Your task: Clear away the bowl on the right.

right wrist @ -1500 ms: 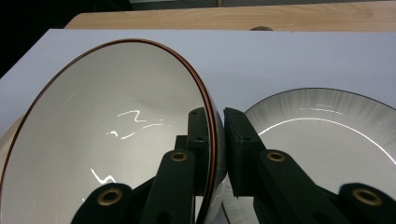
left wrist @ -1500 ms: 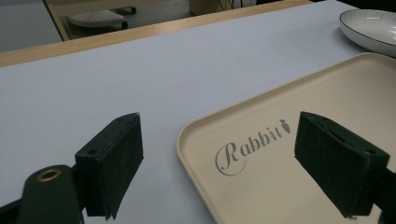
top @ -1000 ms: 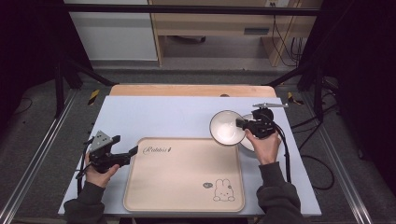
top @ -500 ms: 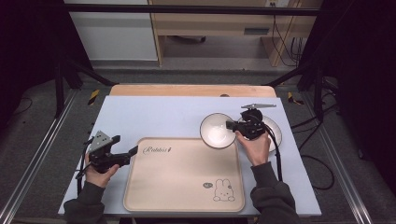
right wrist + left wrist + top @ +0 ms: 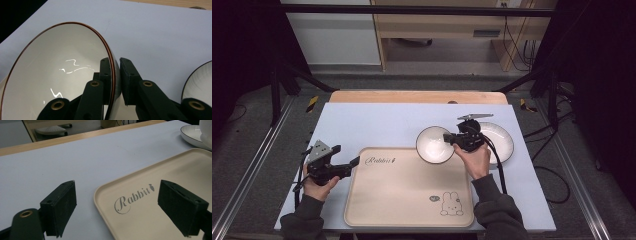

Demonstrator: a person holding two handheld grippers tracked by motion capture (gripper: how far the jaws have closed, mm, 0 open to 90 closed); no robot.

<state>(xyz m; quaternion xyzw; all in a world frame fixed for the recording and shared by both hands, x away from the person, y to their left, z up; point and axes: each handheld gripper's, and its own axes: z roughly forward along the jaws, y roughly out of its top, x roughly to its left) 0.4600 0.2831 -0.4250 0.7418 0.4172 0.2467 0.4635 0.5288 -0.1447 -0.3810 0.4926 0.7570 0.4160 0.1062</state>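
A white bowl (image 5: 435,145) with a thin brown rim hangs over the far right corner of the beige tray (image 5: 404,192). My right gripper (image 5: 453,140) is shut on the bowl's rim, one jaw inside and one outside; the right gripper view shows the bowl (image 5: 55,75) tilted with that gripper (image 5: 116,75) pinching its edge. My left gripper (image 5: 354,162) rests open at the tray's left edge. In the left gripper view its jaws stand wide apart around the tray's corner (image 5: 160,202) with the "Rabbit" lettering, that gripper (image 5: 117,206) touching nothing.
A white plate (image 5: 498,141) with a dark rim lies on the pale blue table cover (image 5: 372,125) to the right of the bowl, and its edge (image 5: 192,135) appears far off in the left gripper view. A wooden strip (image 5: 412,96) runs along the table's far edge.
My right gripper has carried the bowl leftward from above the plate to over the tray's far right corner. The left gripper has stayed put.
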